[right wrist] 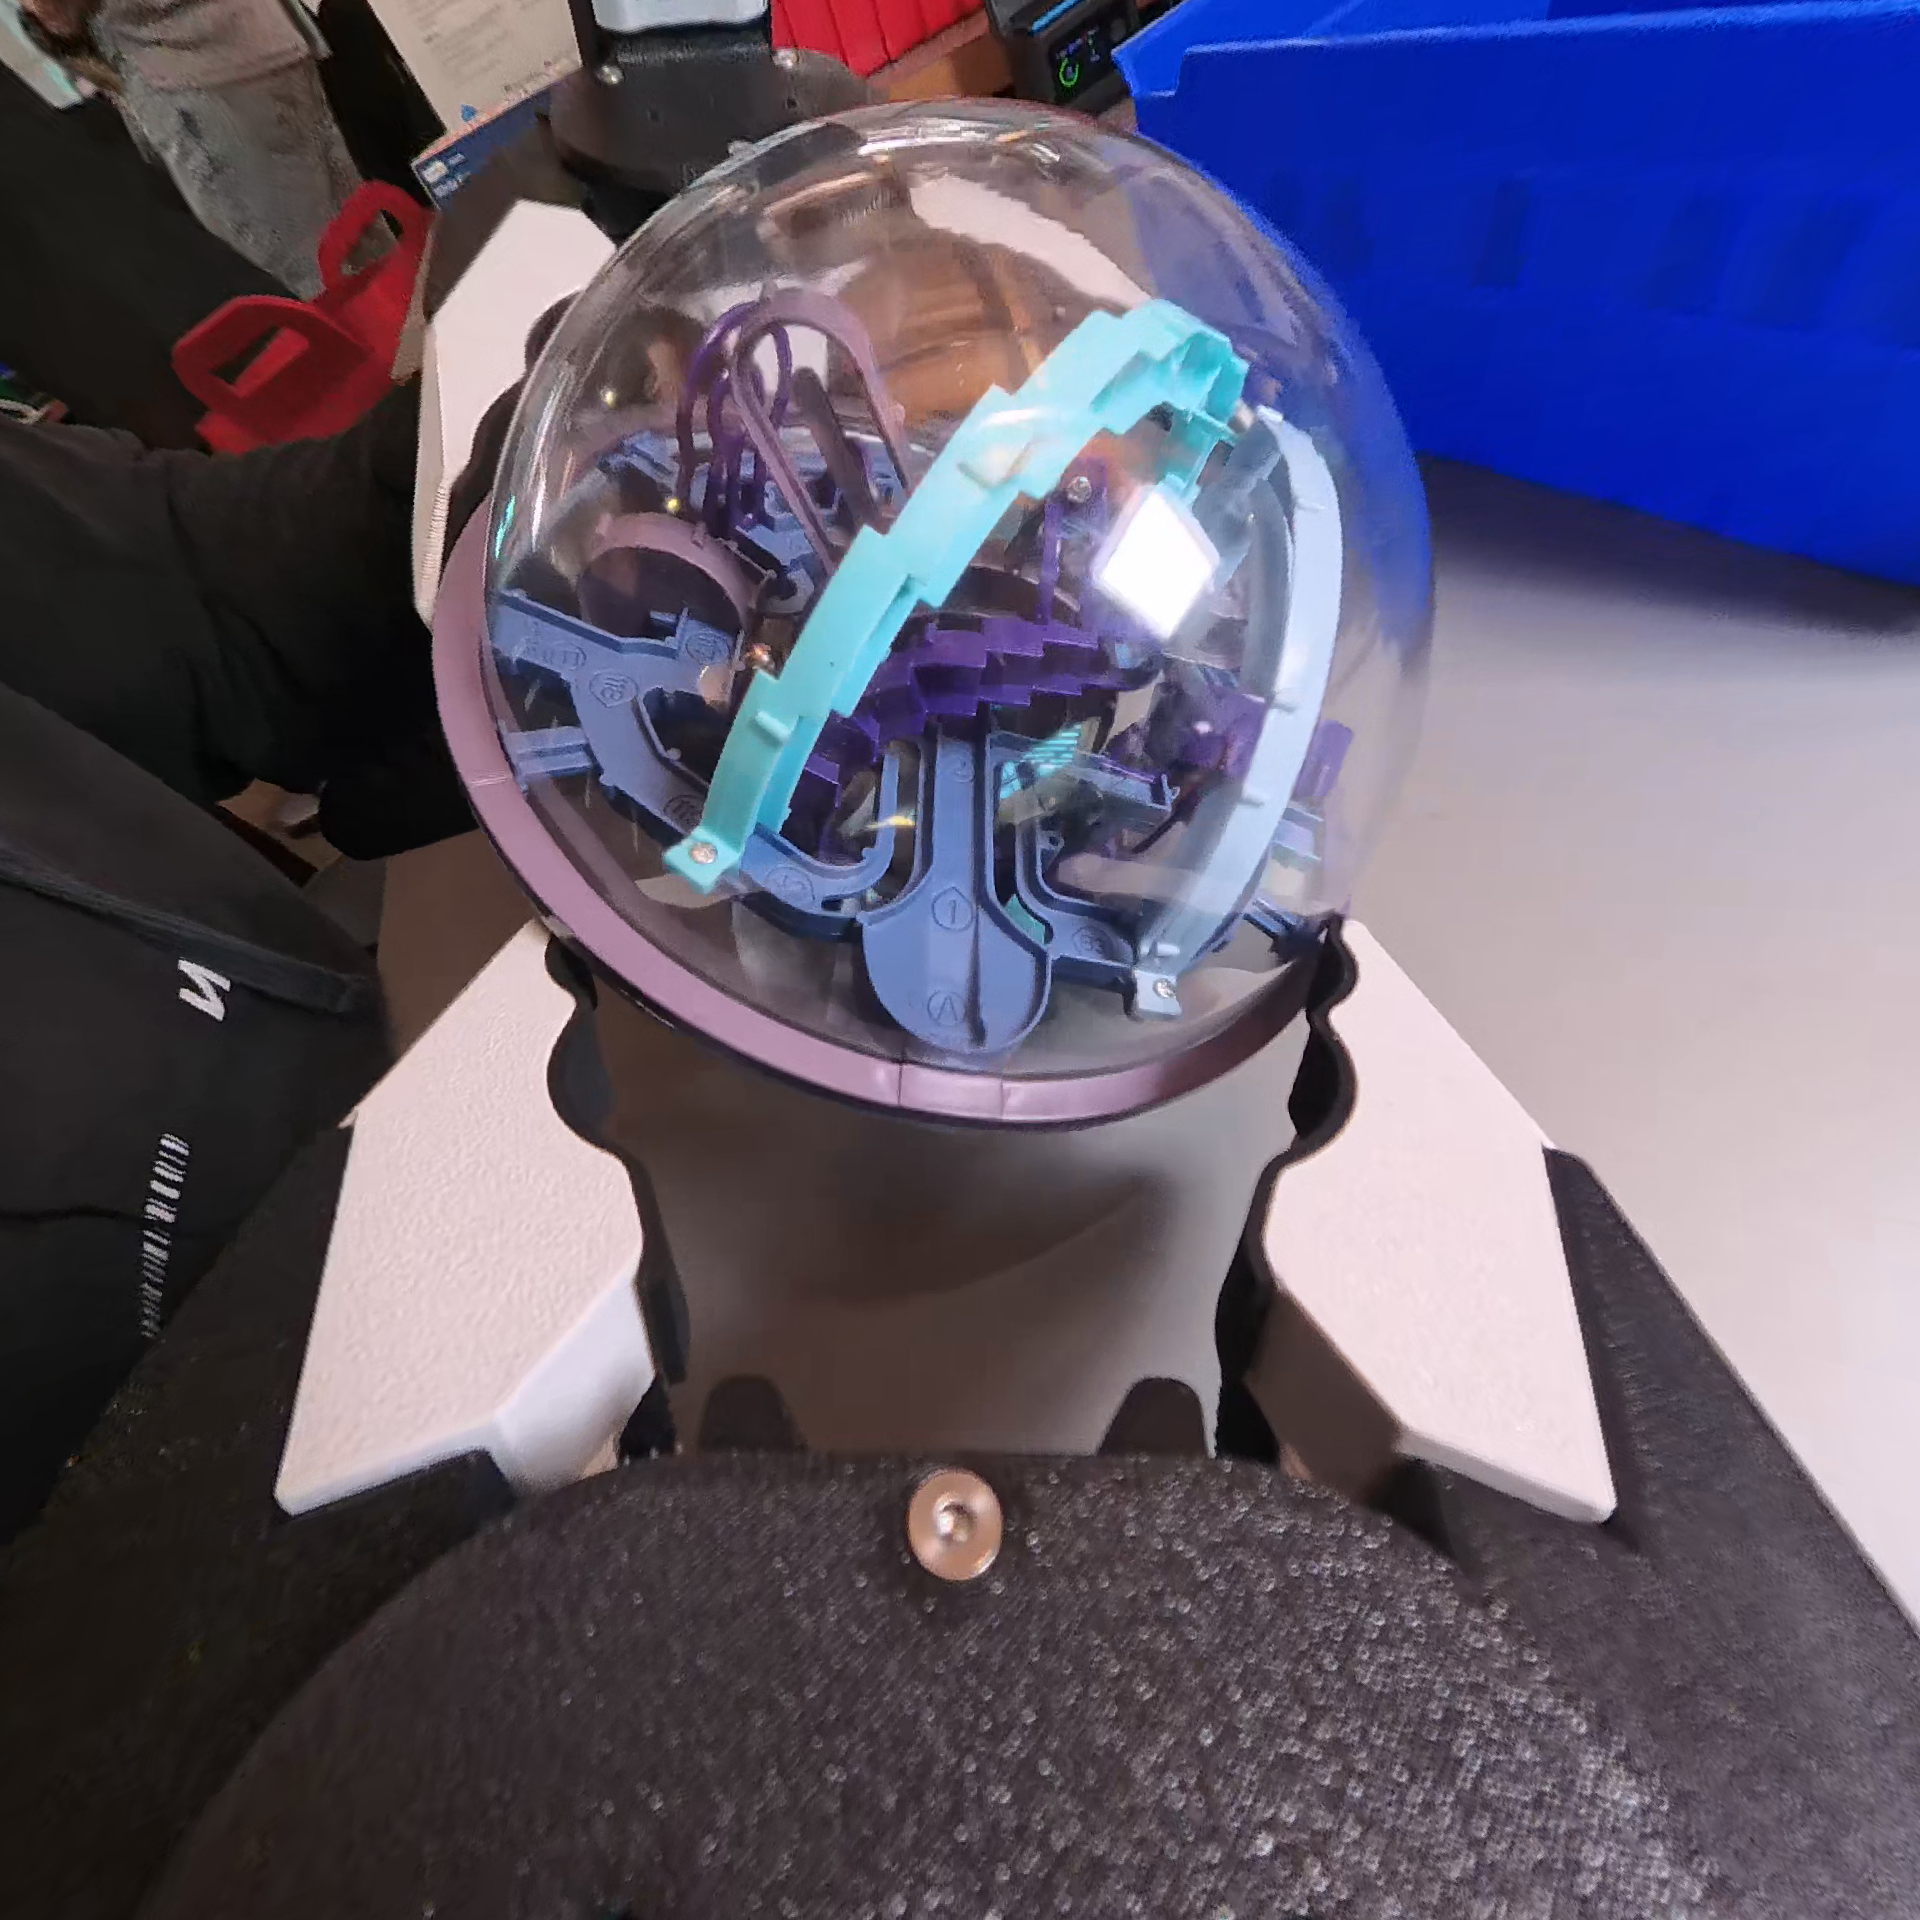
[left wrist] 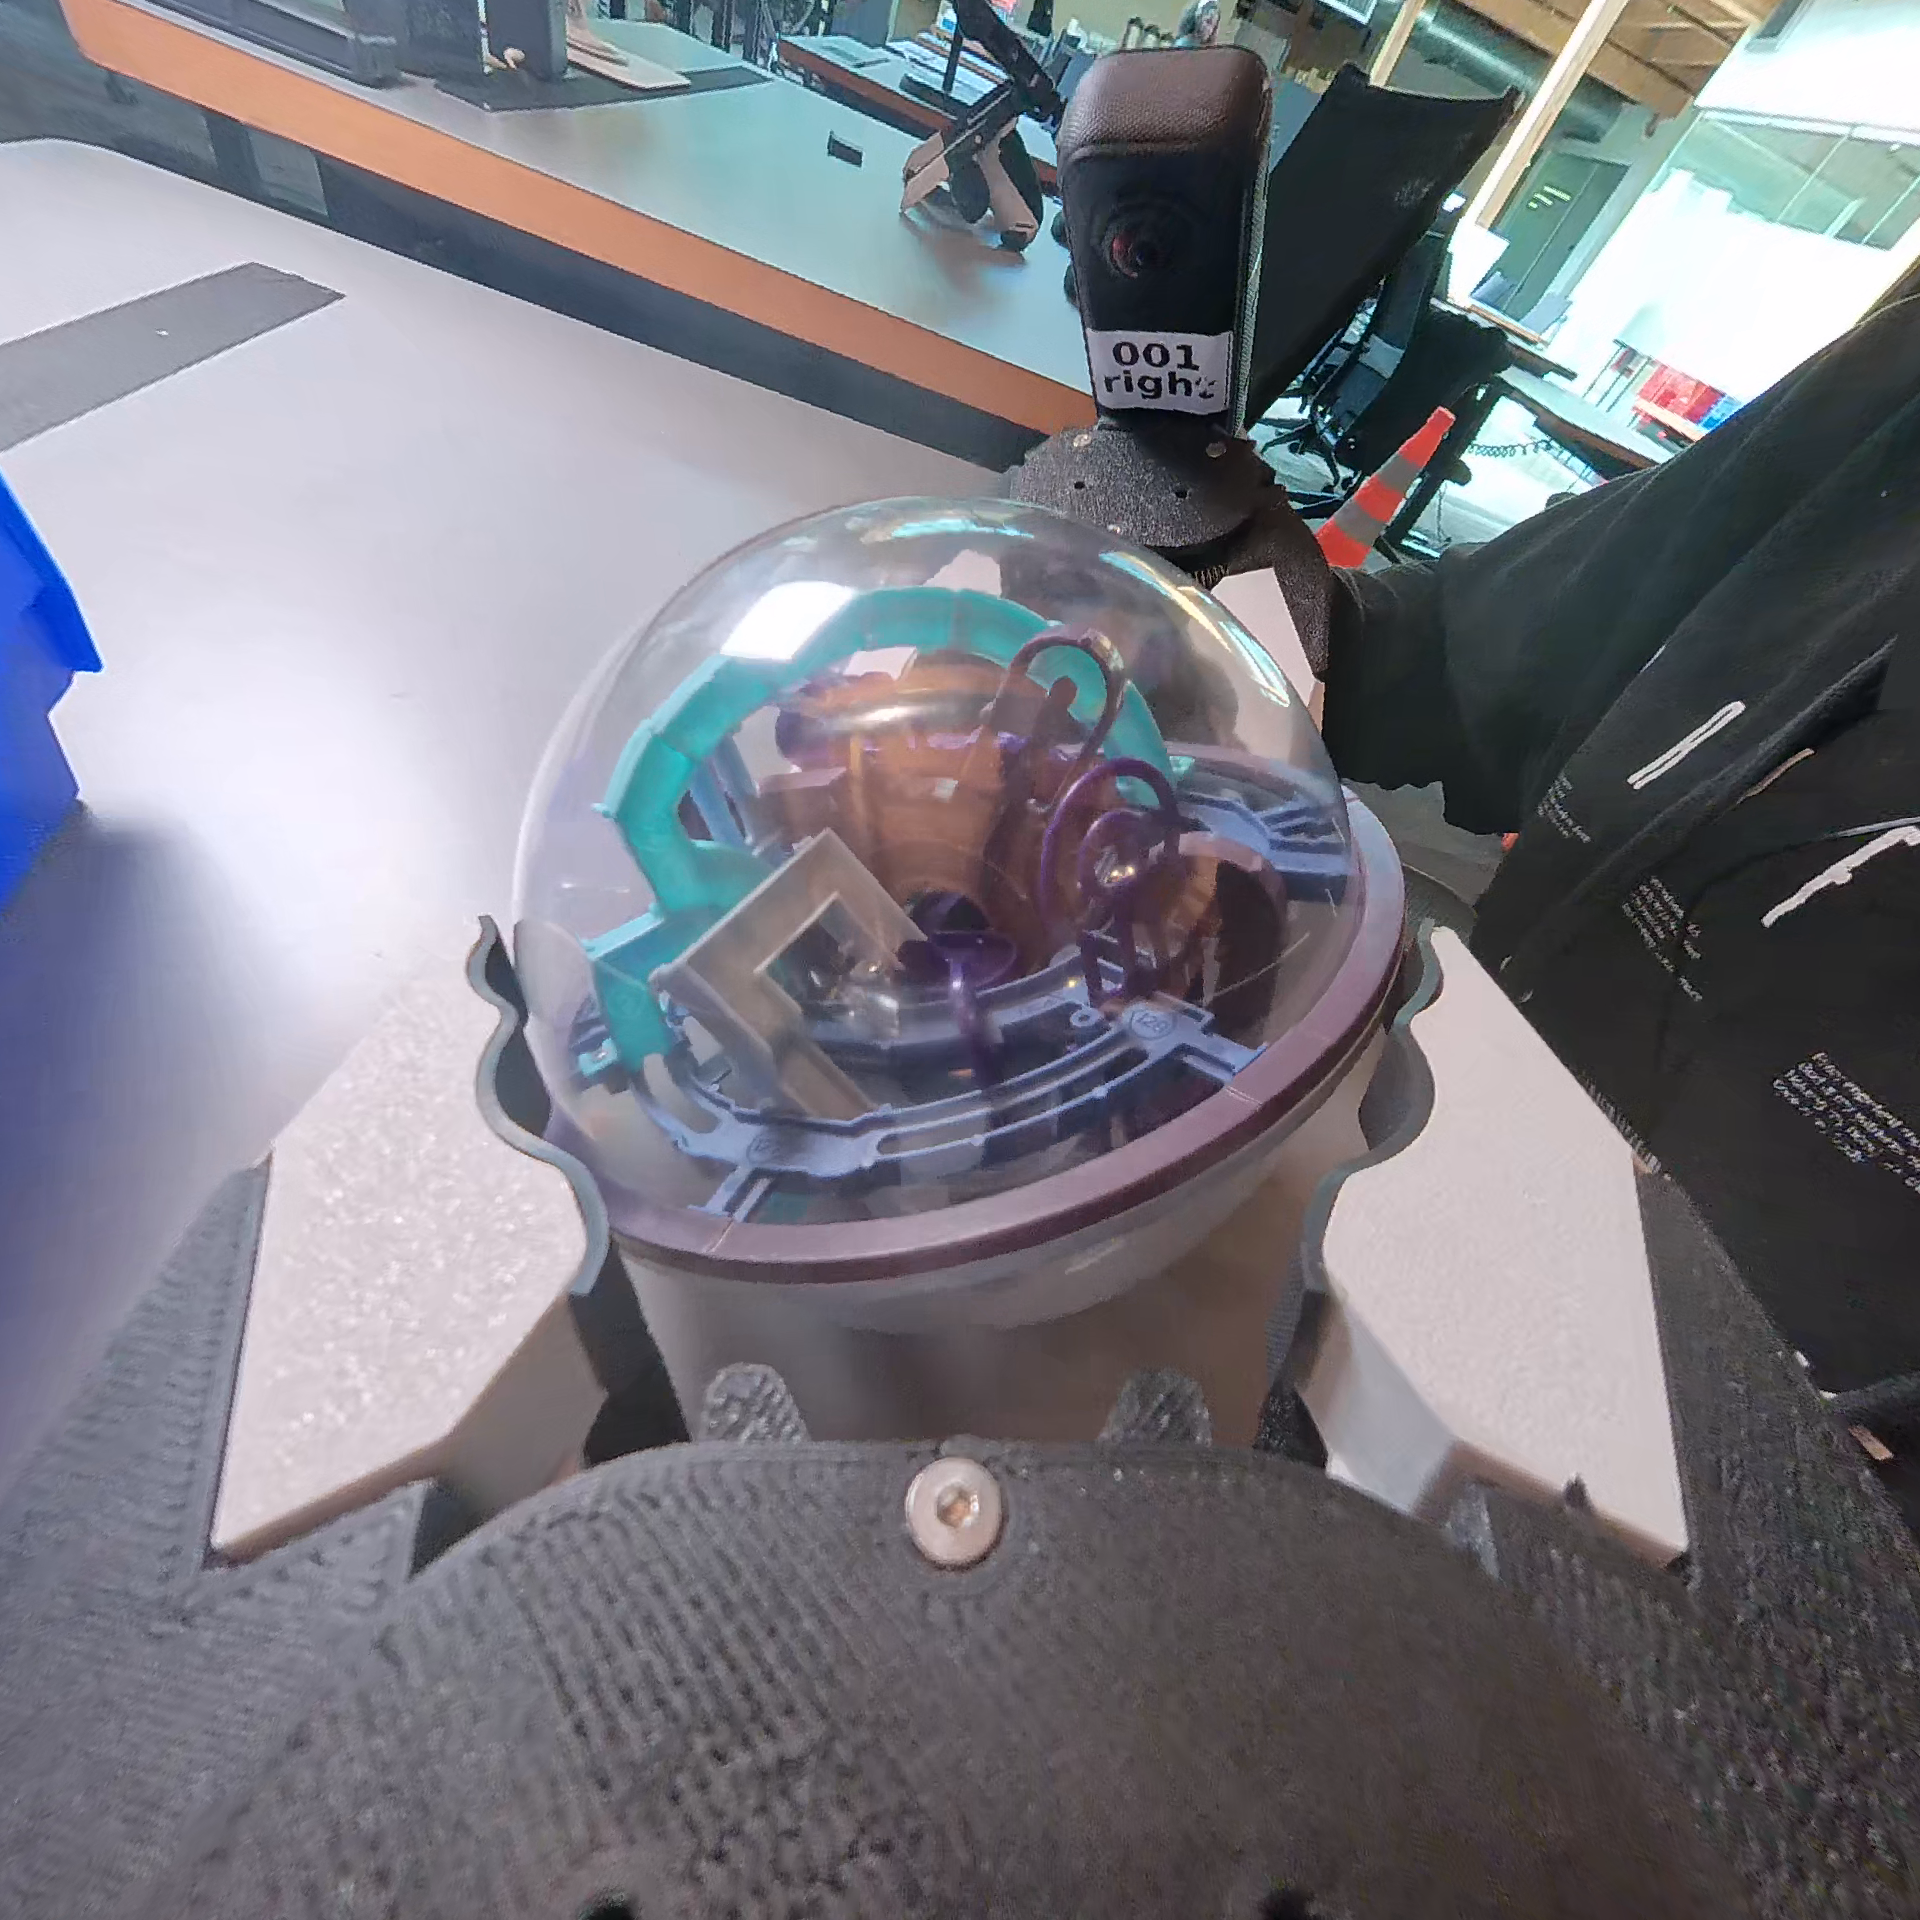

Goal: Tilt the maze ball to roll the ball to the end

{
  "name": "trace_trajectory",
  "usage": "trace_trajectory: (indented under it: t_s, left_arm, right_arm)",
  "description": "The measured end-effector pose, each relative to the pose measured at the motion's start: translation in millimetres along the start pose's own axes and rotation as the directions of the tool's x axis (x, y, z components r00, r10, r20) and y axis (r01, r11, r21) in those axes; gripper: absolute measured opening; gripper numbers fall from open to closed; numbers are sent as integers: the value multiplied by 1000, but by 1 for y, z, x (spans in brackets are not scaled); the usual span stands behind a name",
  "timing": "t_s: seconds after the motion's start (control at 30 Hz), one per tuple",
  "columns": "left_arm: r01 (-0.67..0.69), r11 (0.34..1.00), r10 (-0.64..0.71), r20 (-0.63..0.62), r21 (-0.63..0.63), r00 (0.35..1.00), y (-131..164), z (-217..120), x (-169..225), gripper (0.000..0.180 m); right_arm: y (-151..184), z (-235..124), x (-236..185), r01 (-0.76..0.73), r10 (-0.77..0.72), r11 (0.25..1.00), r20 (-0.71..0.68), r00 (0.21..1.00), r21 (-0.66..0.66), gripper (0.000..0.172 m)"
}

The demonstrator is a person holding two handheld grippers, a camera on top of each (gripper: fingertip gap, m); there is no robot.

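While the maze ball [left wrist: 935, 914] is sitting clamped above a pale grey table [left wrist: 343, 582], the room is spreading out behind it. From the left wrist view, a blue bin [left wrist: 36, 675] is standing at the far left edge of the table and a dark strip [left wrist: 145, 338] is lying across the surface nearby. Farther back, an orange-edged bench [left wrist: 644, 218] is running diagonally, carrying a folding stand [left wrist: 971, 166]. To the right, an orange traffic cone [left wrist: 1392, 488] is standing on the floor near office chairs, and a person's black sleeve [left wrist: 1662, 675] is filling the right side.

The left gripper [left wrist: 951, 1049] is holding the clear sphere wide, its white fingers [left wrist: 416, 1143] pressing on both sides at the purple rim. The right gripper [right wrist: 951, 997] is gripping the same ball from the opposite side, likewise spread wide, pads against the rim. In its view a red stand [right wrist: 301, 332] is showing at the left and a large blue bin [right wrist: 1621, 260] is resting on the table at the right.
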State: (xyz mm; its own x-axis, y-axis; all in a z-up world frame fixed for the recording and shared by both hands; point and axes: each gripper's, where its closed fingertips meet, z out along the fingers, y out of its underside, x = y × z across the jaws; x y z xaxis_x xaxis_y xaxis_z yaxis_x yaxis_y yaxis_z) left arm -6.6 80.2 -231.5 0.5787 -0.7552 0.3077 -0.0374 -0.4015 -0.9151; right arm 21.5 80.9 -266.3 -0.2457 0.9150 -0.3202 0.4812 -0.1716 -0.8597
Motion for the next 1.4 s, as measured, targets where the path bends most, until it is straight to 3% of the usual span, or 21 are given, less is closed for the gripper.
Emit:
trace_trajectory:
  t_s: [0.27, 0.57, 0.67, 0.73, 0.8, 0.87, 0.9, 1.0, 1.1, 1.4]
  left_arm:
    - [89, 996, -89, -34, 5, 995, 2, -3, 4, 158]
    - [103, 995, -102, -45, 16, 994, 9, -6, 10, 158]
    - [20, 1000, -20, -15, 6, 1000, 11, -7, 13, 158]
    - [75, 997, -75, -24, 27, 997, 8, -8, 13, 158]
    - [-14, 999, 14, 0, 38, 1000, -1, -11, 18, 158]
    - [27, 1000, -27, -2, -15, 1000, 16, -7, 15, 159]
    - [47, 998, -47, -6, 29, 999, 10, -8, 15, 158]
    - [-51, 998, 50, 14, 40, 999, 2, -11, 20, 158]
    - [-16, 1000, 16, 10, 21, 1000, 14, -8, 16, 158]
    - [-102, 994, 101, 29, 25, 994, 17, -5, 16, 158]
  right_arm:
    - [-1, 1, -8, -80, 80, 997, 16, 997, -5, 133]
    - [-6, -1, -13, -59, 58, 998, 11, 998, 29, 134]
    - [-8, -1, -14, 9, -8, 999, -16, 1000, 30, 134]
    - [-11, -1, -15, -23, 23, 999, 4, 1000, 49, 136]
    - [-19, -5, -18, 36, -35, 997, -13, 999, 74, 135]
    - [-10, 1, -16, 8, -8, 999, -12, 1000, 38, 137]
    - [-12, 0, -16, -9, 9, 998, 1, 1000, 60, 137]
    - [-20, -4, -19, 68, -66, 994, -28, 997, 83, 136]
    - [-9, 1, -16, 39, -38, 997, -15, 999, 59, 137]
    - [-9, 0, -14, 131, -127, 989, -53, 990, 73, 137]
